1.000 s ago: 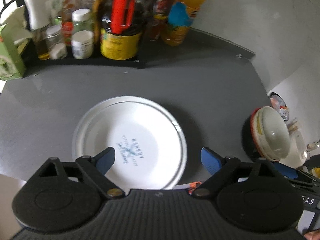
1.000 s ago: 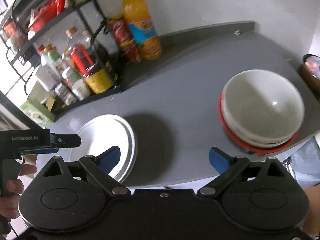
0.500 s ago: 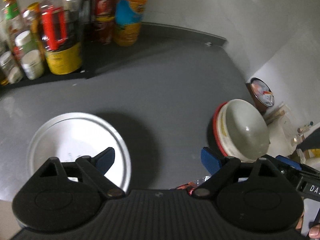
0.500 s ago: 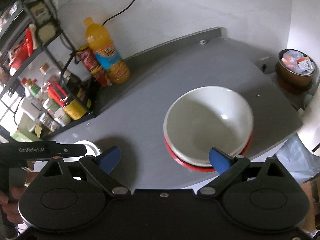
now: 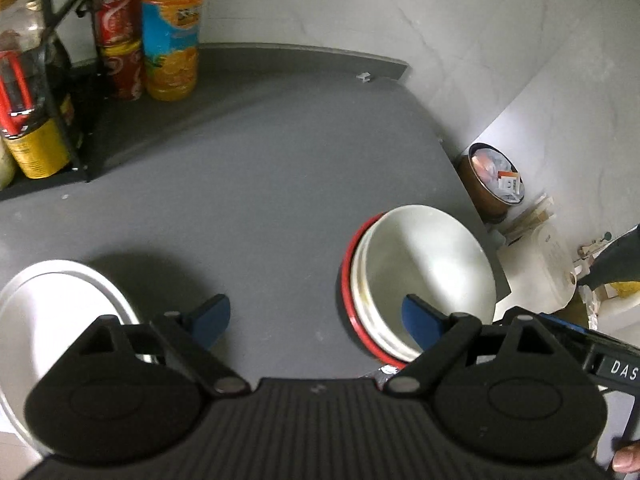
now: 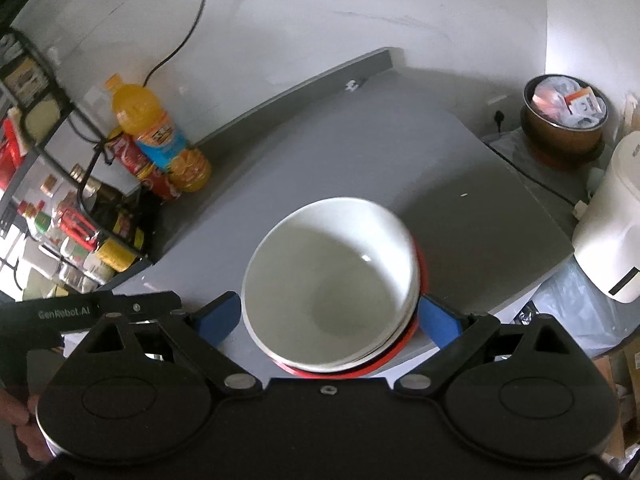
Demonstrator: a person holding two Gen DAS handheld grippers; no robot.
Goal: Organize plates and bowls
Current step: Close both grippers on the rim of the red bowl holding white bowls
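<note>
A stack of white plates (image 5: 60, 312) lies on the grey counter (image 5: 260, 200), at the lower left of the left wrist view. My left gripper (image 5: 316, 320) hangs open over bare counter between the plates and a stack of white bowls (image 5: 424, 264). These bowls rest in a red bowl (image 5: 349, 280) near the counter's right edge. In the right wrist view the bowl stack (image 6: 328, 280) fills the centre, with the red bowl (image 6: 400, 346) lowest. My right gripper (image 6: 328, 319) is open, one blue finger on each side of the stack. Whether the fingers touch it is unclear.
A black wire rack (image 6: 80, 216) of bottles and tins stands at the back left, with an orange juice bottle (image 5: 170, 32) and red cans (image 5: 120, 36) beside it. Off the counter's right edge are a brown pot (image 6: 564, 120) and a white appliance (image 6: 612, 240).
Both views swung right. The plates slid to the left edge of the left view, and the bowl stack came from the right into the gap between my right gripper's fingers.
</note>
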